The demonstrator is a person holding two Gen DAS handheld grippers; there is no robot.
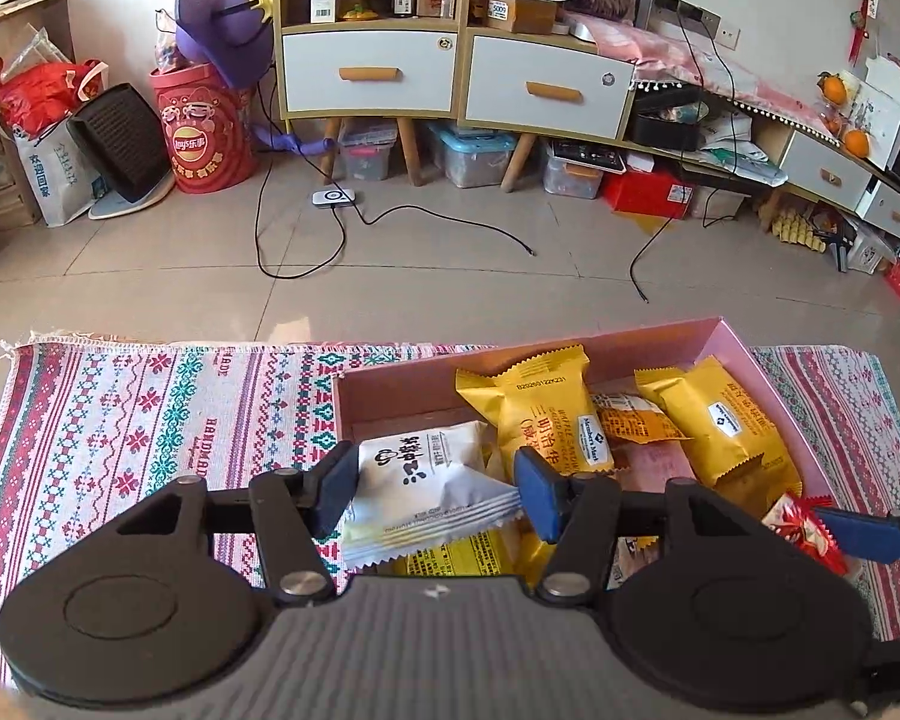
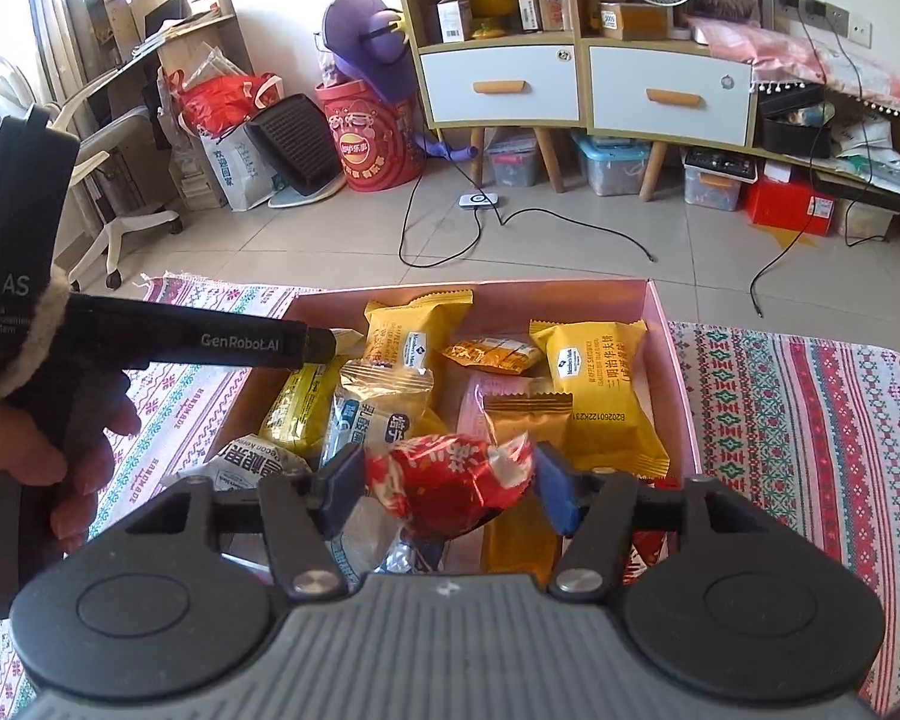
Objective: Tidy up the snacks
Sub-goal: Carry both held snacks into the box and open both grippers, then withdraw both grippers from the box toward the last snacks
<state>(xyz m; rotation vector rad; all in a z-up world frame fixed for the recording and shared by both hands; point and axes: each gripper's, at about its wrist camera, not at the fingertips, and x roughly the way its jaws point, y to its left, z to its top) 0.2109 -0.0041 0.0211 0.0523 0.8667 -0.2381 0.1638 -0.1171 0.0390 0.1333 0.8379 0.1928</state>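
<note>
Tiled floor is carrying a patterned rug (image 1: 150, 420), and a pink box (image 1: 570, 348) is sitting toward the rug's right half, its long side running along the rug's far edge.

Item one: left claw (image 1: 435, 489) is clenching on a white packet (image 1: 426, 480), both pads pressing the wrapper's sides. The packet is hanging over the box's near-left corner, crimped end pointing toward the camera, so its long axis is running along the fingers.

Item two: right claw (image 2: 447, 486) is gripping a red foil candy (image 2: 450, 480), pads touching its twisted wrapper on either side. It is hovering over the box's near edge, roughly mid-length.

Item three: yellow packets (image 2: 597, 378) are lying loose in the box's far half, with a small orange packet (image 2: 492, 354) between two of them and a blue-and-white packet (image 2: 384, 414) nearer the left wall.

Judgement: both held snacks are sitting directly above the box, so each coming move is likely turning on a short drop or lift. The left claw is nearer the left wall, the right claw nearer the centre; the two are close beside each other, so crowding is the risk.
</note>
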